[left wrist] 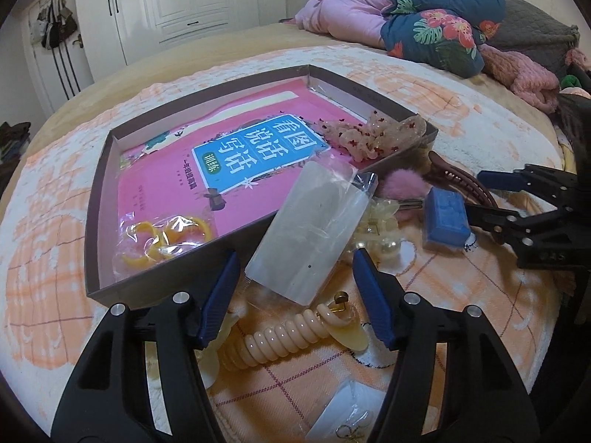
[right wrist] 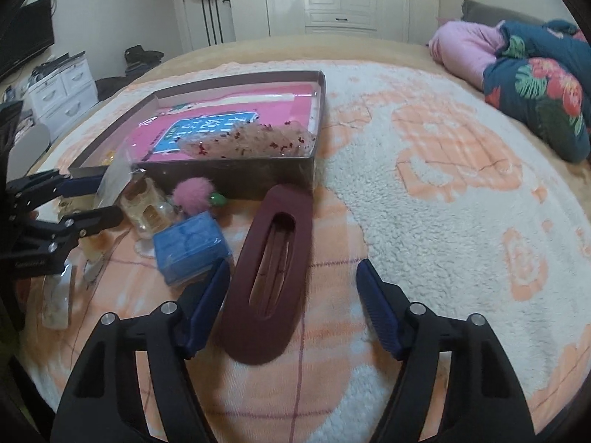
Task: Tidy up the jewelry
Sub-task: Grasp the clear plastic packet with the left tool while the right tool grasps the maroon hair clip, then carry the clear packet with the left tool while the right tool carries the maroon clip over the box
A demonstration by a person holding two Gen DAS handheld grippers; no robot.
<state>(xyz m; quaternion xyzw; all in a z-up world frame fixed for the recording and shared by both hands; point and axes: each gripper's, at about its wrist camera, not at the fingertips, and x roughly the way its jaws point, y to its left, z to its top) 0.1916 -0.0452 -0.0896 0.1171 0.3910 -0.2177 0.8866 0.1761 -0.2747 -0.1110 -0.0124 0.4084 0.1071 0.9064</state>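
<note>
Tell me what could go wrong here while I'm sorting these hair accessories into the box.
The clear plastic packet leans on the box edge, so it could slide off. The right gripper is open around the maroon hair clip, with the blue box close beside one finger, so closing might nudge it.

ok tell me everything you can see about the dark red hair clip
The dark red hair clip is a long oval of matte, plastic-looking material with an elongated slot through its middle showing inner prongs. It lies flat on the peach-and-white blanket, far end near the box, beside the blue block, between the right tool's open fingers, ungripped.
</note>
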